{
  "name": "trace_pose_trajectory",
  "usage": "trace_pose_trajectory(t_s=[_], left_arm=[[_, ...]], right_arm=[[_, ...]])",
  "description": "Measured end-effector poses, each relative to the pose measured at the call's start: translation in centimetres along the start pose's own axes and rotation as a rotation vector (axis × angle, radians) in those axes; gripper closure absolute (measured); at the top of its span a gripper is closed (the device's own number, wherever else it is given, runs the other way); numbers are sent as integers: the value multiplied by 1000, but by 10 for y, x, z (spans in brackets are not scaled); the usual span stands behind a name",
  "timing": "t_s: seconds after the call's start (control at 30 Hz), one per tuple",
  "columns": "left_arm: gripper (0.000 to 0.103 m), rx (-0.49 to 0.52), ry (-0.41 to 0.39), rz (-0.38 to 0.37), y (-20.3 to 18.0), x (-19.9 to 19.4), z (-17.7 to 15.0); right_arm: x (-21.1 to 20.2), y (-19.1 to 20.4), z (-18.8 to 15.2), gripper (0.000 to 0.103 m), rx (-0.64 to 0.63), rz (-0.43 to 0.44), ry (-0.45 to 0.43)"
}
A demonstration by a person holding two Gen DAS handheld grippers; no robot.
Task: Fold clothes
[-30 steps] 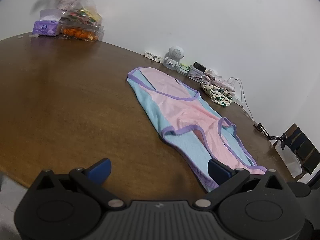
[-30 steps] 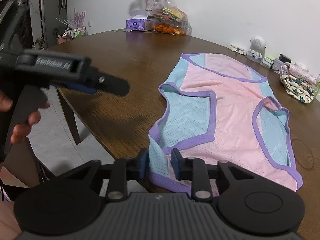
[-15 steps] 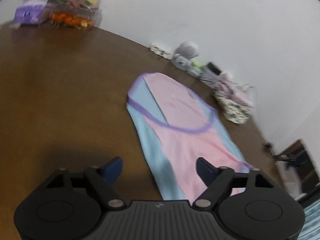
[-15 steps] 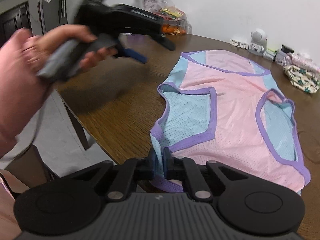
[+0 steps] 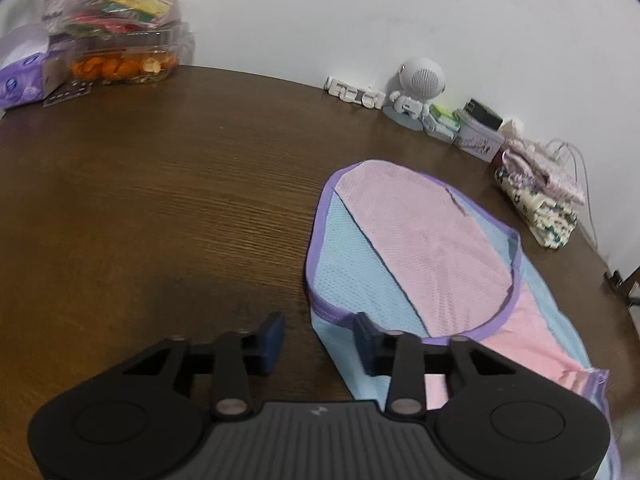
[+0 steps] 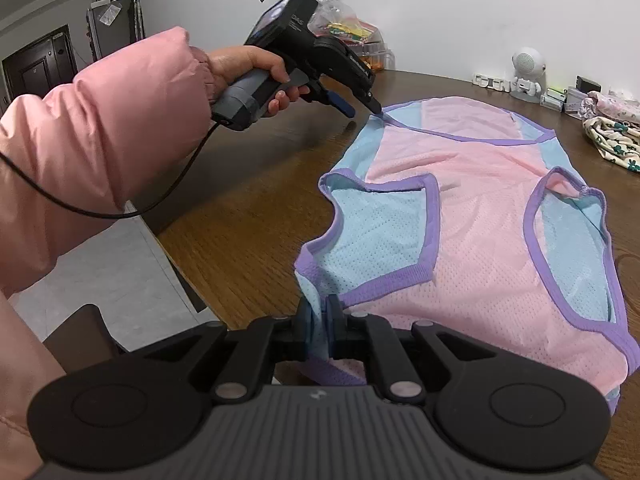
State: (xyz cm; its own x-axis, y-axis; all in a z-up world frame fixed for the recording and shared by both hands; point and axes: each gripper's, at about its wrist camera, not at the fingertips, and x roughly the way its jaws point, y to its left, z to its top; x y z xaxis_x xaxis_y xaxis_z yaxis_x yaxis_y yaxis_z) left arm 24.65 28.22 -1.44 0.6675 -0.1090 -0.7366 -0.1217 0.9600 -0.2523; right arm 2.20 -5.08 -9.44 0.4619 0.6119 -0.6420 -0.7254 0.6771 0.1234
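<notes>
Under right hand-held gripper (image 6: 319, 330) — vest (image 6: 472, 216) hem hidden.

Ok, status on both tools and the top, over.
Right tool shut on near edge of mesh top. Left tool just been closing, far corner between jaws, not pinched yet. Rest lies flat on table. Cloth pile apart, far side.

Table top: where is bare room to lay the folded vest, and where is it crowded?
Free: the broad bare wood of the table, between the vest and the snack box at the far corner. Crowded: the wall edge, from the astronaut figure to the folded clothes.
</notes>
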Motion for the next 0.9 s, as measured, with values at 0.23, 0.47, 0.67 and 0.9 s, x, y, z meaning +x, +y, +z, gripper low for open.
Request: trace_pose_trajectory(t_s=[0.23,0.47,0.67,0.9], left_arm=[[81,-10,-7,-36,3,12,9],[90,15,3,-25,-5,17,11],[101,-22,1,6,-1,17,12],[101,-98,-27,-4,-2,11,23]], right_arm=[[0,3,0,96,-2,-9,-2],[0,5,-1,96,-9,-18,-2],[0,5,-1,96,-11,-18,-3],[-2,-3,-2,100,40,5,-12]])
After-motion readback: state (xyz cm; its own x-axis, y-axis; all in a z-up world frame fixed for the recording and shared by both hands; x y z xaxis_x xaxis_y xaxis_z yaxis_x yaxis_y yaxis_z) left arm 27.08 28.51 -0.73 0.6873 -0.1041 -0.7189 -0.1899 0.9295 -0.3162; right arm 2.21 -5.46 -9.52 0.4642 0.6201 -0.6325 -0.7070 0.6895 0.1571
